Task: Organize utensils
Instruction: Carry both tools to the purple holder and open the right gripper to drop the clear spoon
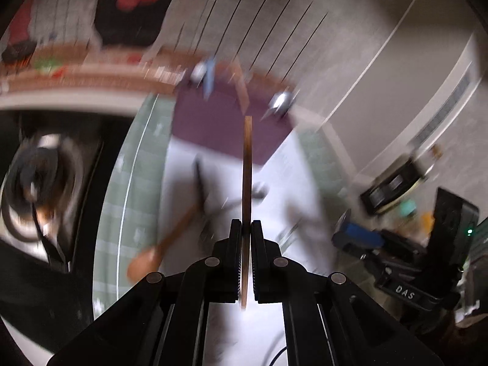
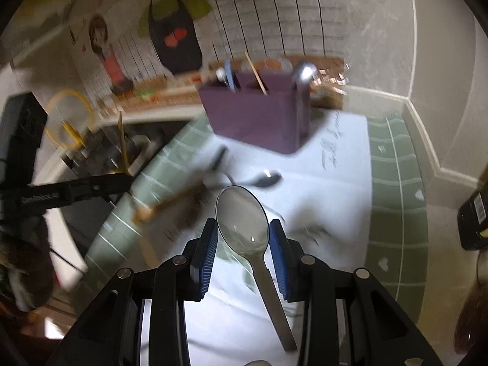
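White paper point(image 2: 335, 183), purple holder point(image 2: 256, 122), spoon point(image 2: 244, 222)

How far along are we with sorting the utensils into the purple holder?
Partly done. The purple holder already has a few utensils standing in it. In hand: the left gripper is shut on a thin wooden stick, and the right gripper holds a metal spoon by its bowl. Left on the white cloth: a wooden spoon, another metal spoon and some blurred pieces.
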Action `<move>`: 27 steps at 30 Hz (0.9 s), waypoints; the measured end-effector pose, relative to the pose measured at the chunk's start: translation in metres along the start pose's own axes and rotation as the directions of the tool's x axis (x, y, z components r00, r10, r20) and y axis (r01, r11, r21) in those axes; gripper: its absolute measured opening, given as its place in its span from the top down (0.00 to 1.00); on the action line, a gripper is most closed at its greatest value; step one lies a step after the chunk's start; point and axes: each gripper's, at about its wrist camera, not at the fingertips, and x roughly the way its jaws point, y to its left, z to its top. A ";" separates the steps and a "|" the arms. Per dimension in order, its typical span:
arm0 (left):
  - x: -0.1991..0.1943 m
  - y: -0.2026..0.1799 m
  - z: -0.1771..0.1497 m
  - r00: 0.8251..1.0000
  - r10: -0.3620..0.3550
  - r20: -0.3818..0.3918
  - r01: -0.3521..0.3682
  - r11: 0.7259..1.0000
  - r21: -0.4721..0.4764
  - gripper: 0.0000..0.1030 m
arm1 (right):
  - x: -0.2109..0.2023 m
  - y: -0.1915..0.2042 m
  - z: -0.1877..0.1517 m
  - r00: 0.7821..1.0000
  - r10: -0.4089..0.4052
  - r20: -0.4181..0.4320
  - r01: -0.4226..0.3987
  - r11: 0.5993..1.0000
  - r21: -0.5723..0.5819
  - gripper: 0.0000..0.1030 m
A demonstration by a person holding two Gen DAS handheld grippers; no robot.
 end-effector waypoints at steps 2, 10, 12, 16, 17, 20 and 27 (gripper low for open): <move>-0.028 -0.020 0.036 0.993 -0.049 0.103 0.045 0.998 0.049 0.95 | -0.027 0.004 0.032 0.996 0.039 0.081 -0.038 0.999 -0.010 0.71; -0.090 -0.070 0.138 0.935 -0.071 0.347 -0.010 0.974 0.227 0.95 | -0.099 0.027 0.149 0.934 -0.027 0.357 0.077 0.989 -0.127 0.92; -0.090 -0.065 0.144 0.936 -0.069 0.346 -0.011 0.974 0.224 0.95 | -0.096 0.024 0.160 0.934 -0.031 0.357 0.076 0.991 -0.113 0.92; -0.074 -0.038 0.133 0.953 -0.039 0.300 -0.021 0.981 0.193 0.95 | -0.076 0.019 0.152 0.948 -0.038 0.315 0.078 0.990 -0.116 0.92; -0.069 -0.032 0.129 0.959 -0.029 0.282 -0.023 0.984 0.178 0.95 | -0.066 0.016 0.146 0.958 -0.031 0.284 0.068 0.990 -0.122 0.92; -0.051 -0.006 0.106 0.975 0.015 0.224 -0.043 0.992 0.121 0.95 | -0.028 0.012 0.129 0.984 -0.015 0.176 0.037 0.992 -0.122 0.92; -0.046 0.047 0.055 0.985 0.100 0.140 -0.099 0.995 -0.009 0.95 | 0.071 0.016 0.081 0.989 0.081 -0.126 -0.096 0.989 -0.110 0.73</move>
